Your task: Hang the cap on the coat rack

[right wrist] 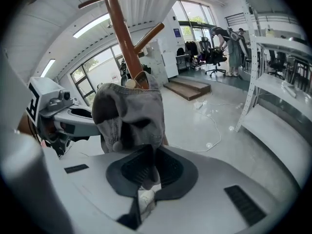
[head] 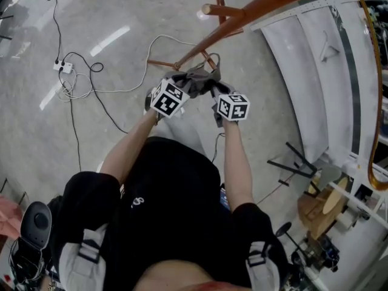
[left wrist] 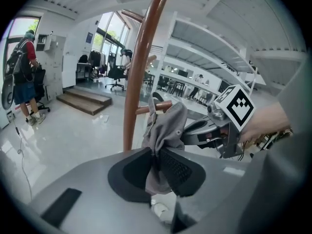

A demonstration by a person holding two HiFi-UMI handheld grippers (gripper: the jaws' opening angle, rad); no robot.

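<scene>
Cap [left wrist: 165,126] edges clamped in left tongs [left wrist: 157,167] and right tongs [right wrist: 148,167]; coat rack [left wrist: 139,72] just beyond; open floor [head: 121,17] around

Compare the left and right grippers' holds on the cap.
The left gripper clamps a thick bunch of the cap, jaws partly apart; the right gripper pinches a thin fold, jaws almost together. The left gripper holds the cap's left side, the right gripper its right. Both are shut on the cap, beside the coat rack.

Black short-sleeved shirt [head: 163,187], black-and-white marker cubes [head: 168,97], grey left gripper [left wrist: 155,167], grey right gripper [right wrist: 148,162], dark ribbed jaws
</scene>
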